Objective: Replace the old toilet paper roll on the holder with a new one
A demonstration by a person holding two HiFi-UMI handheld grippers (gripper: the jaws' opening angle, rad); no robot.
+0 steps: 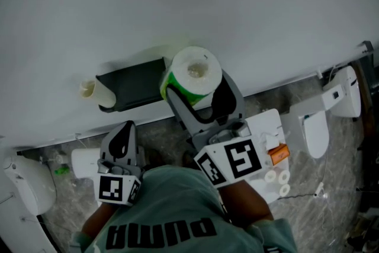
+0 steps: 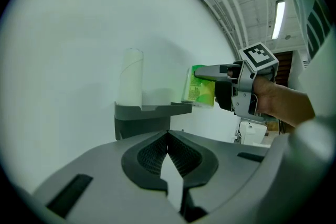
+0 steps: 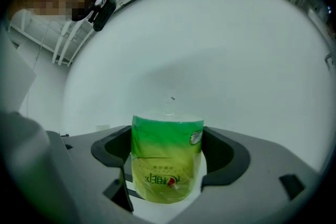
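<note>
One roll (image 3: 167, 162) within right hand-held gripper (image 3: 167, 150)

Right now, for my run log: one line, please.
right hand-held gripper shut on new roll | left hand-held gripper shut, empty | old roll on holder

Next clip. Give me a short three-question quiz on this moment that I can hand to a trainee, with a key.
1. True or false: the left gripper is shut and empty.
2. What does the right gripper hold? A. the green-wrapped new roll B. a spray bottle C. nothing
3. Fill in: in the head view, the old roll sits at the ____ end of the holder.
Key: 1 true; 2 A; 3 left.
</note>
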